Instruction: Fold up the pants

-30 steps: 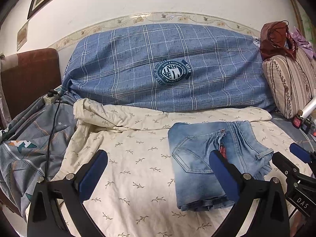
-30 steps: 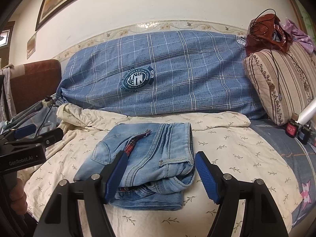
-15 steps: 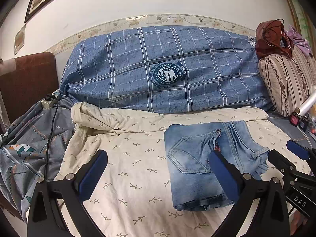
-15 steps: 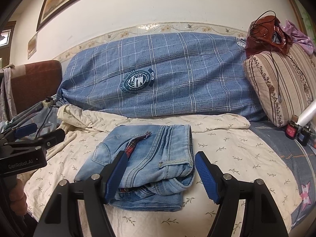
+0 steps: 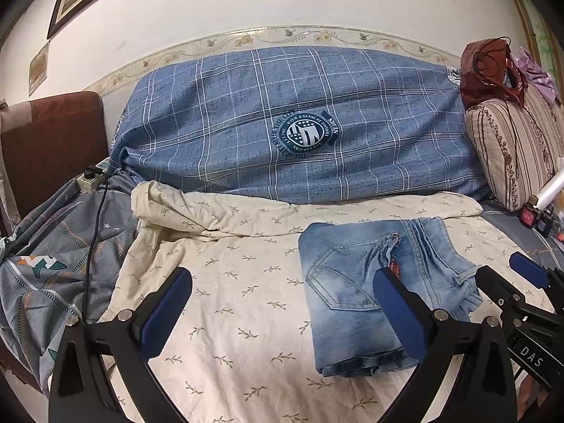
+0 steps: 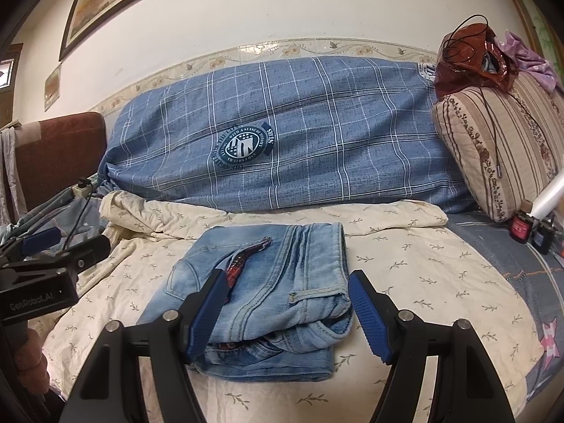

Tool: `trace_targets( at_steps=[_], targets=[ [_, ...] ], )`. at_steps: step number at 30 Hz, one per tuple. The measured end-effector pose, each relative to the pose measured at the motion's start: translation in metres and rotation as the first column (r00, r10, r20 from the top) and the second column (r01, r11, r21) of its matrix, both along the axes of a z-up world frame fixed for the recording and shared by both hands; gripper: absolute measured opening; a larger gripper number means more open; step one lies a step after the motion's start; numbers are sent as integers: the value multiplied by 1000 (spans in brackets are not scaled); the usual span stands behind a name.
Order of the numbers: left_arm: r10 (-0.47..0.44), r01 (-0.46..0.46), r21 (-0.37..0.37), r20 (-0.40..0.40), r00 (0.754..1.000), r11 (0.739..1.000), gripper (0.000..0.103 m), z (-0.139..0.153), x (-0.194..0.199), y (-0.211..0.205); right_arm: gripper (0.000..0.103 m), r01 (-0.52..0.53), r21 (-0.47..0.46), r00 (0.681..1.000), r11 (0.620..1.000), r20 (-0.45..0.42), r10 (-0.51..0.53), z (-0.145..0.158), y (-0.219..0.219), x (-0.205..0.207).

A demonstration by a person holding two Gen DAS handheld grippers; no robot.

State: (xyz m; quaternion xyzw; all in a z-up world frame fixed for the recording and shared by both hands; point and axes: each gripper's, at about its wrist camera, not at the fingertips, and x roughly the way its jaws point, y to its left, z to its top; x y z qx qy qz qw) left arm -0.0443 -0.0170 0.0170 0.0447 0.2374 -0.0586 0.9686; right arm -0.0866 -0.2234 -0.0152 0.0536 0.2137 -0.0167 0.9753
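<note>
Behind everything runs a pale wall with a flowered tile border [image 5: 282, 35], and below it lies one cream bedsheet [image 5: 246, 282] printed with small sprigs, spread over the bed I work on. One pair of pants [image 6: 268, 289], light blue denim, sits folded into a compact stack on that sheet, toward the near right in the left wrist view and dead centre in the right wrist view, with a strip of red lining showing at the fly. My left gripper [image 5: 282, 317] hangs above the sheet with its two blue pads spread wide and nothing between them; the folded stack lies just right of its right finger. My right gripper [image 6: 287, 312] hovers at the near edge of the stack, its two blue pads parted wide, not pressing the cloth. Far behind the denim leans one big blue checked bolster [image 6: 282, 134] bearing a round navy badge [image 6: 245, 148]; on it I can read "WITH A SENSE OF", the rest being too small. At the far right stands one striped floral cushion [image 6: 500, 148] with a dark red bag [image 6: 465, 63] on top. Two small bottles [image 6: 520, 227] stand near its foot. On the left, one power strip [image 5: 91, 178] feeds a black cable. Printed on the grippers' bodies I read "GenRobot.AI" and "DAS". Two framed pictures hang on the wall at the far left.
</note>
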Motion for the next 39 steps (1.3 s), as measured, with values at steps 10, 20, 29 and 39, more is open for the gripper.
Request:
trace_targets(
  at_steps=[10, 20, 29, 39],
  targets=[
    [32, -32, -28, 6, 999, 999, 102, 3, 1, 18, 74, -11, 41, 1000, 999, -11, 11, -3, 10, 7],
    [38, -37, -38, 14, 999, 999, 102, 5, -1, 24, 74, -27, 40, 1000, 999, -10, 28, -4, 20, 8],
    [44, -43, -38, 17, 999, 998, 102, 6, -1, 25, 74, -25, 45, 1000, 999, -6, 25, -4, 17, 7],
    [39, -38, -46, 23, 999, 998, 102, 8, -3, 24, 74, -15, 38, 1000, 999, 6, 15, -1, 11, 4]
  ],
)
